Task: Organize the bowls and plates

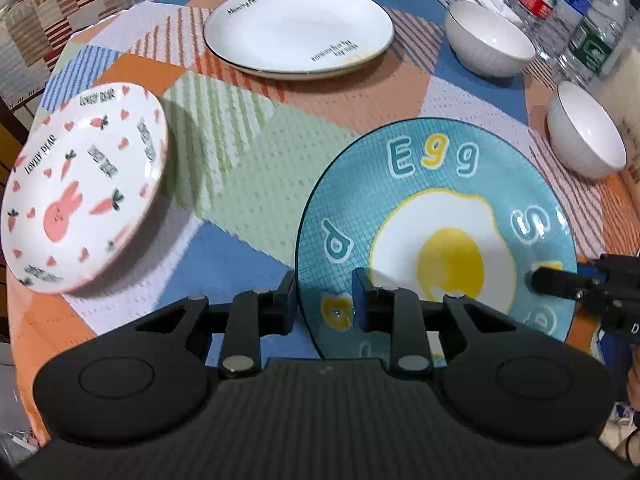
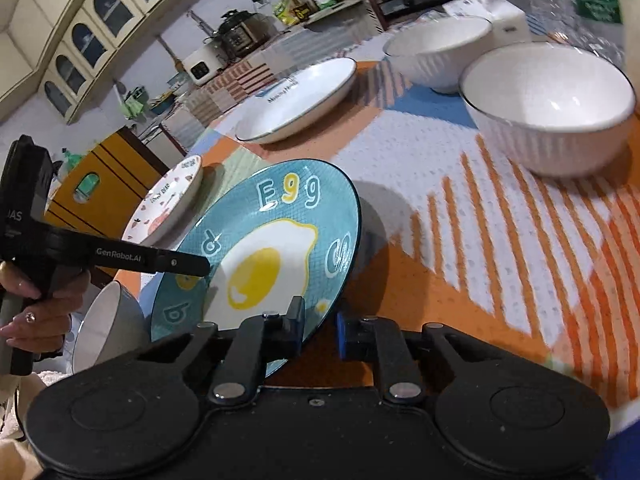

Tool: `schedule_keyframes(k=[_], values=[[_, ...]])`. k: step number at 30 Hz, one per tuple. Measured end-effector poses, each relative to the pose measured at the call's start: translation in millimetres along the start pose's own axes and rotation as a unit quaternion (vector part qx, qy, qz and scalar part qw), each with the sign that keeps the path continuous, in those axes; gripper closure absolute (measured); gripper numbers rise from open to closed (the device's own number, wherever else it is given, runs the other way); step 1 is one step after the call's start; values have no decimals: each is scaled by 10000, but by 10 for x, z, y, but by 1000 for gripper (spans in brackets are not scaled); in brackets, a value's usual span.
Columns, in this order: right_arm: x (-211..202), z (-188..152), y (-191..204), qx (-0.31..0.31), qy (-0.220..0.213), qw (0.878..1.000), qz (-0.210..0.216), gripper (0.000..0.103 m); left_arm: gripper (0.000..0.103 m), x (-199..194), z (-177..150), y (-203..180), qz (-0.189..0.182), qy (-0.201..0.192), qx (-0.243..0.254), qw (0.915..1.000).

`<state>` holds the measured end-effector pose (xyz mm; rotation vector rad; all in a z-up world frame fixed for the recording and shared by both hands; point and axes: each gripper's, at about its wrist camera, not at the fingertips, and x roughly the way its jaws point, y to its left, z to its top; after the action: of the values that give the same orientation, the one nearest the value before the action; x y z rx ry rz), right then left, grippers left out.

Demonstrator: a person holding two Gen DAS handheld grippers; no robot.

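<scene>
1. Left claw [image 1: 324,300] is gripping the near-left rim of the egg plate [image 1: 440,216]; its two pads are sitting on either side of the rim, one under and one over, closed onto it.
2. Right claw [image 2: 318,326] is clamping the same egg plate at its near-right rim; the rim is passing between its fingers. In the left wrist view the right claw's finger is reaching in over the plate's right edge.
3. Egg plate is tilting: its left rim is standing up off the table [image 1: 248,184], and it is casting a shadow on the cloth.
4. In the right wrist view a grey bowl [image 2: 108,328] is showing just beside the egg plate's near-left edge, below the left claw; whether they are touching cannot be told.
5. A hand [image 2: 36,312] is holding the left claw's handle at the left edge of the right wrist view.
6. Bunny plate [image 1: 86,188] is lying left of the egg plate, apart from it, its far side lifted.
7. Two white plates [image 1: 298,28] are lying stacked at the far middle of the table.
8. Two white bowls are standing upright on the right: one far [image 1: 486,38], one nearer [image 1: 586,130], apart from each other.
9. Water bottles [image 1: 576,12] are standing behind the bowls at the far right.
</scene>
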<state>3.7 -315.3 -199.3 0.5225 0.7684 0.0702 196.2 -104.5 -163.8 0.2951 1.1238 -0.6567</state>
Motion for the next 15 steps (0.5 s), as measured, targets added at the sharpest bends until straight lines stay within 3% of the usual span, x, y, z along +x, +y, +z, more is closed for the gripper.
schedule_keyframes(k=[10,15], values=[[353,524,101,-271,167,9994,135,83,76,78,388,300,245,52,-432,9988],[527,535,112,-330,295,9990,115,83,77,177,389,351,379,82,-427,9983]])
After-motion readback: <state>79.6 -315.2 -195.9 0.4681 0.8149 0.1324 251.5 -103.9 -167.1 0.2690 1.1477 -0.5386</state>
